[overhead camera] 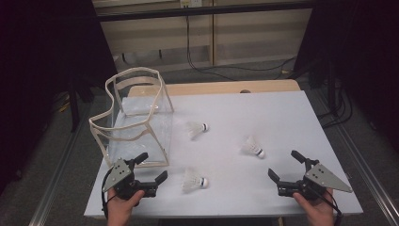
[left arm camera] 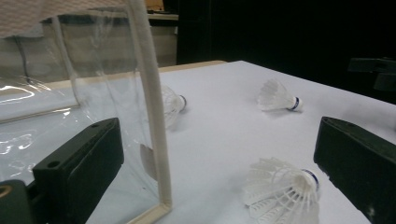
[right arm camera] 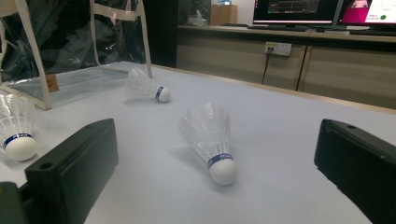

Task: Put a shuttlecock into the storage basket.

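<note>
Two wide-open, empty grippers wait: left gripper (overhead camera: pixel 149 168) sits nearest the front shuttlecock (overhead camera: pixel 195 181), lying cork-right just off its right jaw, right gripper (overhead camera: pixel 286 165) farther.

I see a white surface (overhead camera: pixel 282 122) with a strip of bare wood (overhead camera: pixel 211 88) along its far edge, standing on a grey floor (overhead camera: pixel 61 155). Beyond it a beige cabinet (overhead camera: pixel 244 37) has black cables (overhead camera: pixel 221 70) trailing down. Two lit monitors (right arm camera: pixel 299 10) sit on a counter (right arm camera: pixel 280 35), and dark drapes (overhead camera: pixel 42 70) close in both sides.
</note>
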`<action>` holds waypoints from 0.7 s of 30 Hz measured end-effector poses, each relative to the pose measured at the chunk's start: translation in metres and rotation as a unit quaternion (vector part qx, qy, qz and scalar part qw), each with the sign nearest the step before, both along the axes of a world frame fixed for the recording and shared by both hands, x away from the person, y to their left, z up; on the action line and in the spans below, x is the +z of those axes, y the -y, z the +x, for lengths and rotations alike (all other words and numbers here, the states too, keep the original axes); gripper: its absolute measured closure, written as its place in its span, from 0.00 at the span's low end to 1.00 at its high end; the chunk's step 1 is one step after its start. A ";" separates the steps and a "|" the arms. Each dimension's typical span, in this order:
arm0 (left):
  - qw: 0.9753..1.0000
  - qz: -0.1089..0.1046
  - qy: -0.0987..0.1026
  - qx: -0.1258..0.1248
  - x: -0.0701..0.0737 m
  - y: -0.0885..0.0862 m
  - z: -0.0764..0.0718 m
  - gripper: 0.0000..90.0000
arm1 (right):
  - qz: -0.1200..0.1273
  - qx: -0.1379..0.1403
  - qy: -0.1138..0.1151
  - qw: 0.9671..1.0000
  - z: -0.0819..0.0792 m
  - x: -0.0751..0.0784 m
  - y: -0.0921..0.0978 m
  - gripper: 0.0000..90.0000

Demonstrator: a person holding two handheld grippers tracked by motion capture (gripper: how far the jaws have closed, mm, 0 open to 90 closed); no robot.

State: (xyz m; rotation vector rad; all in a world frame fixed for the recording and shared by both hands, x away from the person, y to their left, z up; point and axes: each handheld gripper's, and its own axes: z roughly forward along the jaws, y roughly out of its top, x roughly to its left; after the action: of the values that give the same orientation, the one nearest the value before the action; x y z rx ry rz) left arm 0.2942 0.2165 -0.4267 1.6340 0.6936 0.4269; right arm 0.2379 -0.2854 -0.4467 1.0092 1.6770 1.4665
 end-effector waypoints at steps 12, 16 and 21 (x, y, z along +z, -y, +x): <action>1.000 -0.007 -0.014 -0.025 0.001 0.006 0.000 0.01 | 0.002 0.000 -0.002 1.000 0.000 0.000 0.000 0.00; 0.999 -0.005 -0.023 -0.034 0.001 0.008 0.000 0.01 | 0.002 0.000 0.001 1.000 0.000 0.000 0.001 0.00; 0.999 0.000 -0.027 -0.042 0.001 0.011 0.000 0.02 | 0.000 0.001 0.001 1.000 0.001 0.000 0.000 0.00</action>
State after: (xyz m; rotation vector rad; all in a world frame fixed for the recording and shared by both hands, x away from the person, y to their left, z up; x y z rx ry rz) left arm 0.2939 0.2050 -0.4253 1.6727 0.6619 0.3235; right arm 0.2384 -0.2855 -0.4467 1.0067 1.6775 1.4680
